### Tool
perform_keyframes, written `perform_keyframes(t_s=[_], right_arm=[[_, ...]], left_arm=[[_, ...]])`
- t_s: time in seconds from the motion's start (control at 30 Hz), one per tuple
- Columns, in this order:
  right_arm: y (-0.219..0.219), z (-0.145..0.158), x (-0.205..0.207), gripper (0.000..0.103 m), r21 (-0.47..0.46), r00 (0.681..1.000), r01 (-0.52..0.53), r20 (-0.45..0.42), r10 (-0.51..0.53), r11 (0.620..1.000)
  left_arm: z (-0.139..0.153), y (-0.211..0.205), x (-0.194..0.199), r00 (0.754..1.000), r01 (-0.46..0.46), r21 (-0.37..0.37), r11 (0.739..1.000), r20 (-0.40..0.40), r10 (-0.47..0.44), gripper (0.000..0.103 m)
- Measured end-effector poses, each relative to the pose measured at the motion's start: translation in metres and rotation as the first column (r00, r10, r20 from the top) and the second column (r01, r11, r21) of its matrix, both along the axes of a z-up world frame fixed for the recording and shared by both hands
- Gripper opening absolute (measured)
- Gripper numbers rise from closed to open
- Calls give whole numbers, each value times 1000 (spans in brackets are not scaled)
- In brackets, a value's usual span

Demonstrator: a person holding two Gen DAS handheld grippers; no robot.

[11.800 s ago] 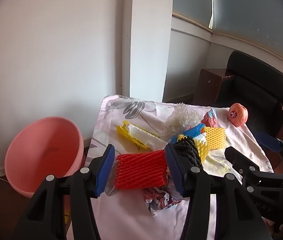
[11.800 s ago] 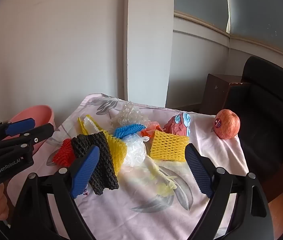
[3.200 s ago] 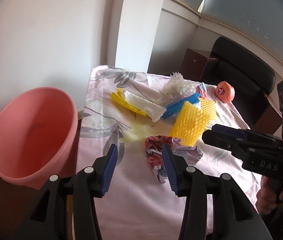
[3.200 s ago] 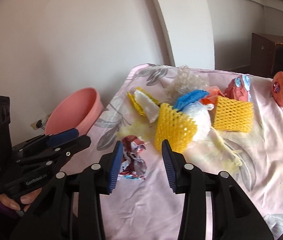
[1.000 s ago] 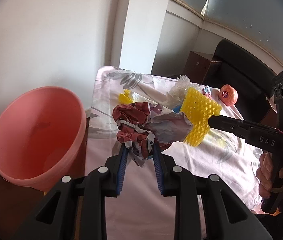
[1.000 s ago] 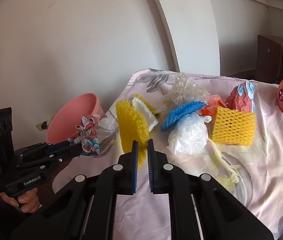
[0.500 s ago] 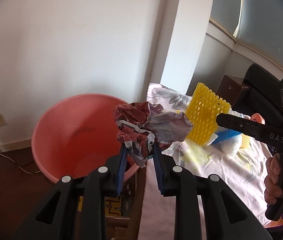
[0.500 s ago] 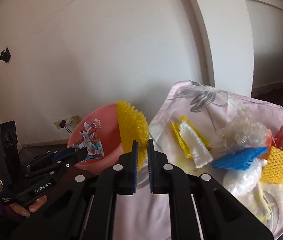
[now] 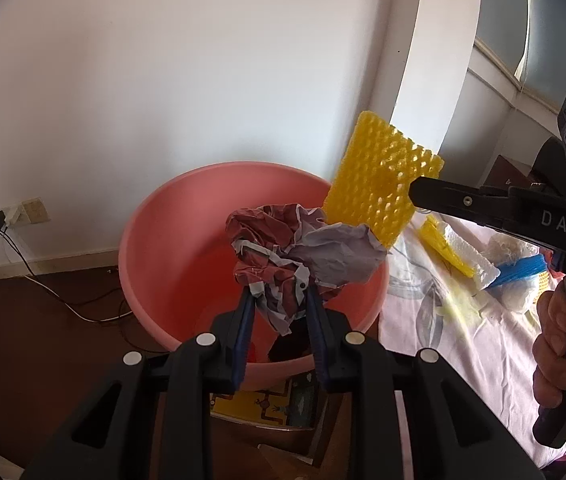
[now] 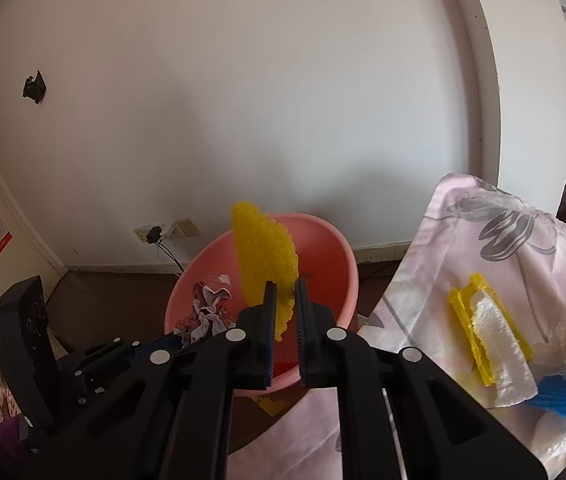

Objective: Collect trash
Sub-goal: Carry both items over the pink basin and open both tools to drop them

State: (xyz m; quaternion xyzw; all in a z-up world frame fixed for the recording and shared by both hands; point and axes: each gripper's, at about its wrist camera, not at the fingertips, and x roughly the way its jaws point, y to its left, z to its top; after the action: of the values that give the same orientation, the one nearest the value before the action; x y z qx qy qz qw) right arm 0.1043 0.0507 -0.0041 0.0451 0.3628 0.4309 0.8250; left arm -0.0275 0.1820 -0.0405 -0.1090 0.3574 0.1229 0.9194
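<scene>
Pinching crumpled wrapper (image 9: pixel 303 256) and yellow foam net (image 10: pixel 267 264) above pink basin (image 9: pixel 155 216); light pieces risk drifting past rim.

You get soft daylight in both views, entering from the right side; the pale wall (image 9: pixel 163 80) is evenly lit with a gentle falloff toward the left. The pink cloth (image 9: pixel 463 320) catches direct sun and looks a little washed out, and the white foam sheet (image 10: pixel 499 344) on it is close to blown out. Inside the pink tub (image 9: pixel 187 264) the colour glows, deepening to shadow at the bottom. A broad, faint shadow sits on the wall above the tub in your right wrist view. Both pictures bend strongly at the edges, with black corners. The near black gripper arms read as dark silhouettes with little detail. Focus is acceptably sharp throughout.
</scene>
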Motion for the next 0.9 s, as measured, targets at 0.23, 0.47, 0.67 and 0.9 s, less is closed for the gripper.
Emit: perform_keyframes(t_s=[0.23, 0.47, 0.67, 0.9], right_arm=[[14, -21, 2, 10, -43, 999, -12, -34, 10, 999], [18, -30, 1, 10, -85, 999, -10, -48, 6, 996], [17, -33, -1, 10, -96, 999, -3, -51, -2, 995], [17, -35, 1, 10, -96, 997, -2, -75, -5, 995]], left_arm=[[-12, 7, 2, 999, -16, 6, 1000, -48, 16, 25], [-18, 6, 3, 997, -13, 5, 1000, -70, 13, 26], [-16, 9, 4, 997, -19, 4, 1000, -81, 20, 29], [-12, 12, 0, 997, -34, -5, 999, -64, 34, 36]])
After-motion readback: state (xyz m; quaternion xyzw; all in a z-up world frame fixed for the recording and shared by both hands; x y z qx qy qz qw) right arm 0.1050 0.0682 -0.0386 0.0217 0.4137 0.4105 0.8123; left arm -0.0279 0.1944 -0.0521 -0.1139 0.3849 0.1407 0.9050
